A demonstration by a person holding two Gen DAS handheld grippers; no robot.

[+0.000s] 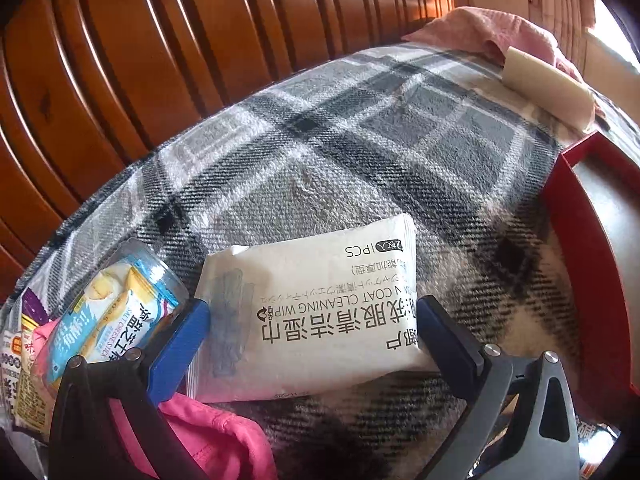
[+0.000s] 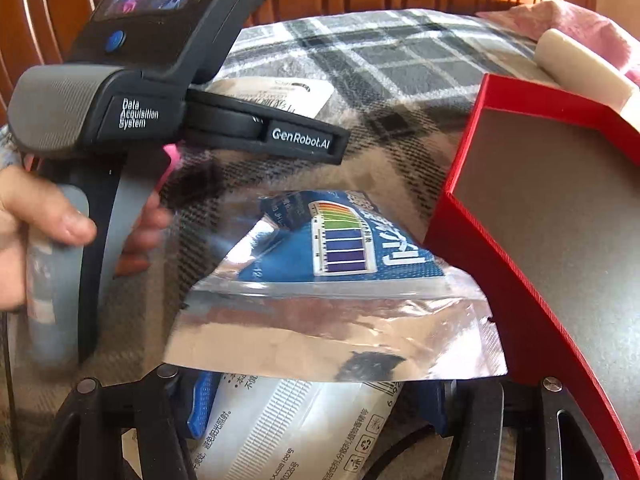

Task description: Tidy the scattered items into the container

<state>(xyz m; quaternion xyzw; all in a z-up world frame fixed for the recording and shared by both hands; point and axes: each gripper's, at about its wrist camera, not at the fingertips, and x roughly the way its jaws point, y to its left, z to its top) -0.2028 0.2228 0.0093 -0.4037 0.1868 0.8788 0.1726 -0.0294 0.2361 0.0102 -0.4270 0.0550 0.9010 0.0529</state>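
Note:
In the left wrist view my left gripper (image 1: 316,320) has its blue pads on both sides of a white cleaning-wipes pack (image 1: 316,304) lying on the plaid blanket (image 1: 320,128); the jaws look closed against its sides. The red tray (image 1: 588,248) is to the right. In the right wrist view my right gripper (image 2: 320,408) holds a silver foil pouch with a blue label (image 2: 336,288), whose lower end sits between the pads, just left of the red tray (image 2: 480,240). The left gripper's body (image 2: 168,120) is at upper left.
A cheese-stick snack cup (image 1: 120,312), a pink cloth (image 1: 216,436) and other packets lie at the left. A cream block (image 1: 548,88) and pink towel (image 1: 480,28) lie at the far right by a wooden slatted headboard (image 1: 160,40).

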